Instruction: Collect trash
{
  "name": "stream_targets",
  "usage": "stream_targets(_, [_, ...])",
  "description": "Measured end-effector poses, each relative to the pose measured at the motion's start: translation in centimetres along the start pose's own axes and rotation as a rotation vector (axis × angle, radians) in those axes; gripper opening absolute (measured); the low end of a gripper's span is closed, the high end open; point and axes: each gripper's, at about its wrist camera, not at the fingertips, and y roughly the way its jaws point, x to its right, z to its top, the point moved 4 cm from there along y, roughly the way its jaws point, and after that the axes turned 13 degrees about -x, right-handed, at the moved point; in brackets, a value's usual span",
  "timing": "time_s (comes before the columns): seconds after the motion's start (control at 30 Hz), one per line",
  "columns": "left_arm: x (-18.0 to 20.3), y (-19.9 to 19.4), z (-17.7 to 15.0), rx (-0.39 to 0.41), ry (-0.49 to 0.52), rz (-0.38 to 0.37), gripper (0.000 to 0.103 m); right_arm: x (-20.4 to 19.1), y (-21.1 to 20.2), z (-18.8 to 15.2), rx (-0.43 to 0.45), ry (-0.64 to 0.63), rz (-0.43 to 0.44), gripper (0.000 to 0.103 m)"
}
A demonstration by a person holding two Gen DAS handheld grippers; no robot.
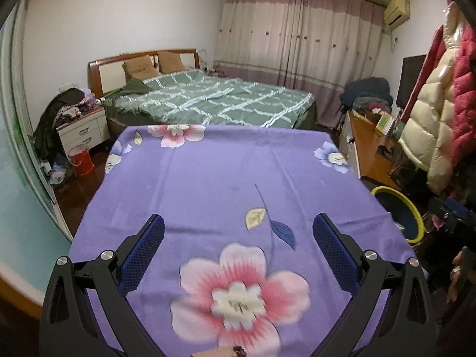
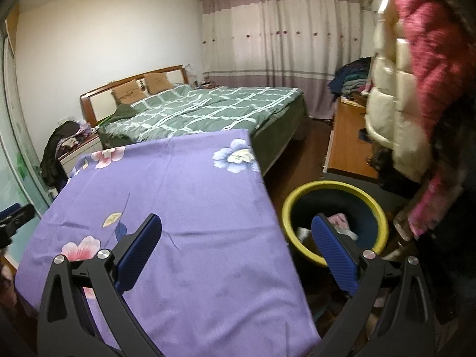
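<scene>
A table under a purple flowered cloth (image 1: 208,184) fills the left wrist view; it also shows in the right wrist view (image 2: 193,208). My left gripper (image 1: 238,226) is open and empty above the cloth. My right gripper (image 2: 236,226) is open and empty, over the table's right edge. A dark bin with a yellow rim (image 2: 374,205) stands on the floor right of the table, with crumpled trash (image 2: 339,221) inside; its rim also shows in the left wrist view (image 1: 413,208). A small brownish item (image 1: 220,352) lies at the cloth's near edge, mostly cut off.
A bed with a green checked quilt (image 1: 214,98) stands behind the table. A wooden desk (image 2: 345,148) and hanging coats (image 2: 398,95) are on the right. A nightstand (image 1: 83,131) and red bucket (image 1: 79,160) are at the left.
</scene>
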Motion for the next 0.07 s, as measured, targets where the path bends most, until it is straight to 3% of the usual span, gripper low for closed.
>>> stream_targets(0.07, [-1.2,3.1,1.8,-0.041,-0.007,0.018,0.098,-0.8,2.1,1.4,-0.026,-0.005,0.039,0.096])
